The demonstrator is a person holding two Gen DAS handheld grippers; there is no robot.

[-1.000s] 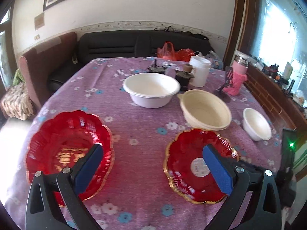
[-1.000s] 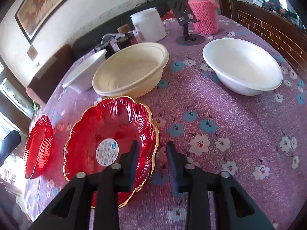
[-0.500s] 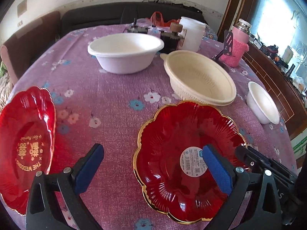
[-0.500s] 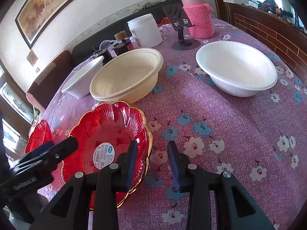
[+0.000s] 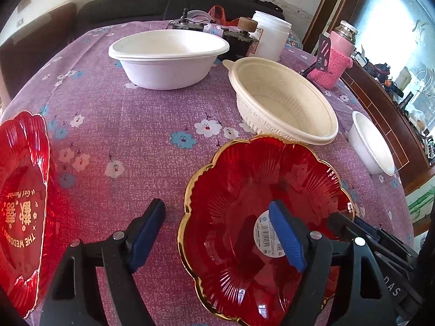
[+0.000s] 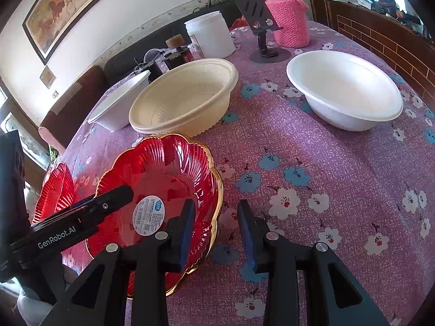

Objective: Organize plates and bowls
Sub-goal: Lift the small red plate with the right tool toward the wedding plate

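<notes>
the gold-rimmed red plate [image 5: 261, 195] [image 6: 163, 174], a scalloped, ribbed, glossy translucent dish with a white barcode sticker [image 5: 265, 231] [image 6: 148, 213] at its centre, sits at the near side of the table, its far rim touching the cream ribbed plastic bowl [image 5: 285, 103] [image 6: 185, 95]. the left gripper [image 5: 217, 231] has its blue-padded fingers [image 5: 285, 239] spread wide and straddles the plate's left rim, one over the centre, the other over the cloth outside; whether they touch cannot be told. the right gripper [image 6: 216, 233] is partly spread across the right rim, one finger [image 6: 186, 231] inside, one on the cloth, not clamped. a second red plate [image 5: 21, 206] [image 6: 54, 190] with gold lettering lies well apart to the left. a large white bowl [image 5: 168, 57] [image 6: 119, 103] with a smooth matte wall stands beyond, and a smaller white bowl [image 5: 372, 146] [image 6: 345, 89] to the right. everything rests on a purple flowered tablecloth [image 5: 136, 114] [image 6: 312, 168]. at the far edge stand a white plastic jar [image 5: 270, 38] [image 6: 210, 38], a flask in a pink knitted sleeve [image 5: 335, 57] [image 6: 288, 16] and a black phone stand [image 6: 262, 27].
</notes>
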